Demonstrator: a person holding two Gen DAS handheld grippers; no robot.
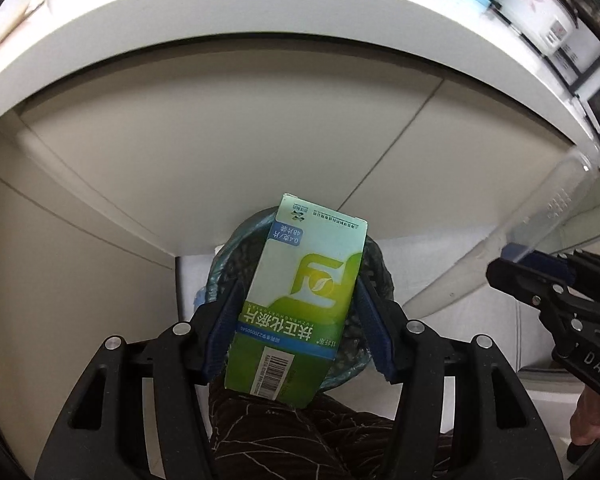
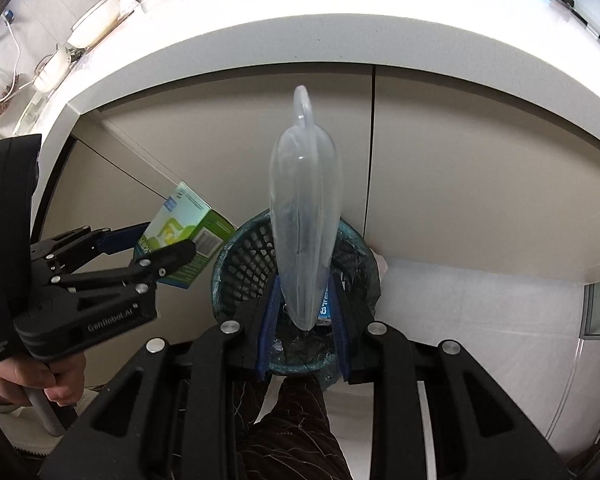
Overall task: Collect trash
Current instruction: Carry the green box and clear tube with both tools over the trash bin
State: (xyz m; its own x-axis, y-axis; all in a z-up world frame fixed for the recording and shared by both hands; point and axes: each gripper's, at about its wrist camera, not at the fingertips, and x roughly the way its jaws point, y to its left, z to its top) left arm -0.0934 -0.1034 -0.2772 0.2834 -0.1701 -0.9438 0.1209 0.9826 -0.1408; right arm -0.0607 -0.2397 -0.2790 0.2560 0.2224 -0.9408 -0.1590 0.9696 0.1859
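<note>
Left gripper (image 1: 300,320): its two blue fingers (image 1: 226,320) squeeze the green box from both sides. The grip is tight so the box does not slip out too soon.

Green box (image 1: 304,300): it is a thin card box with green and blue print. It sits between the left fingers, with its far end poking out past the fingertips. Its near end hangs back toward the camera.

Right gripper (image 2: 302,312): its fingers (image 2: 270,312) are clamped on the low tip of the clear plastic shell.

Clear plastic shell (image 2: 304,208): it is a see-through pack with a small hang loop at the far end. It stands up straight out of the right fingers, well past the fingertips. Only its tip is pinched, so most of it is free and could wobble.

Trash bin (image 2: 244,252): it is a dark basket with holes and a blue-green bag inside. It stands on the floor, straight ahead of the right fingers and just beyond them. It also shows behind the box in the left view. I think both pieces of trash are held over it so they can fall right in.

Bench (image 2: 260,40): the white bench edge curves above the bin, far past both sets of fingertips. Bowls and a blue basket sit on top.

Where we are: both things look ready to drop, but neither is in the bin yet.

What could go wrong: the box hangs a bit to the side of the bin in the right view, so it might miss.
</note>
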